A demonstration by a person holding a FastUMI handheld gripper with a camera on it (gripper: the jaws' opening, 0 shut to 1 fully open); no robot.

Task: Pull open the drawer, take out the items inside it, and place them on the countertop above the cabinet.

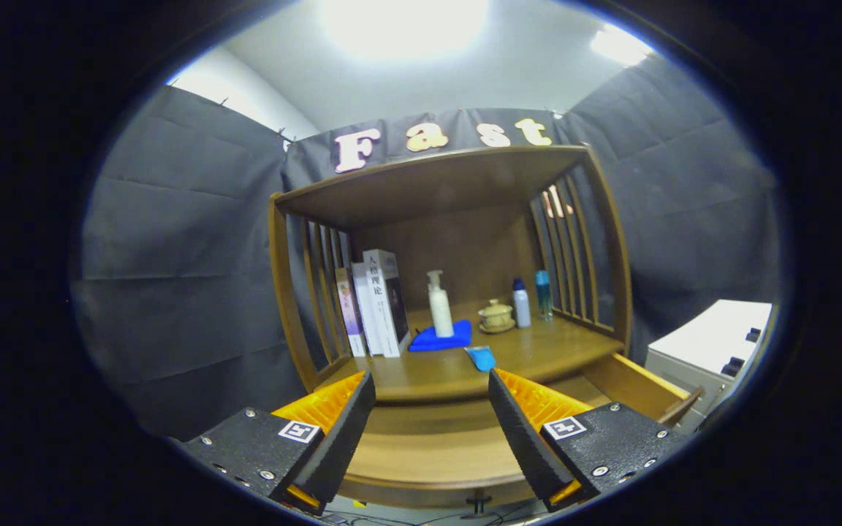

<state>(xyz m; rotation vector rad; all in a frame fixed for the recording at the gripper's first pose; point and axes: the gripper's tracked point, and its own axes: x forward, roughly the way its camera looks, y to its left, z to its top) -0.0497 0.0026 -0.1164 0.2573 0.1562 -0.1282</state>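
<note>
In front of the jaws stands the wooden cabinet [435, 219], its drawer [435, 453] pulled out low between and beneath the fingers, the drawer's long axis running side to side. Above it, the bench [538, 351] carries books [381, 303], a pump bottle [439, 307] on a blue cloth [441, 337], a lidded cup [495, 315] and two small bottles [531, 299]. A small blue item [481, 358] lies at the bench's front edge, just beyond the right fingertip. The gripper [432, 383] is spread wide, holding nothing.

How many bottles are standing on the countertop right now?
3: a white pump bottle on the blue cloth beside the books, and two small bottles by the right-hand slats. The open gripper holds nothing.
</note>
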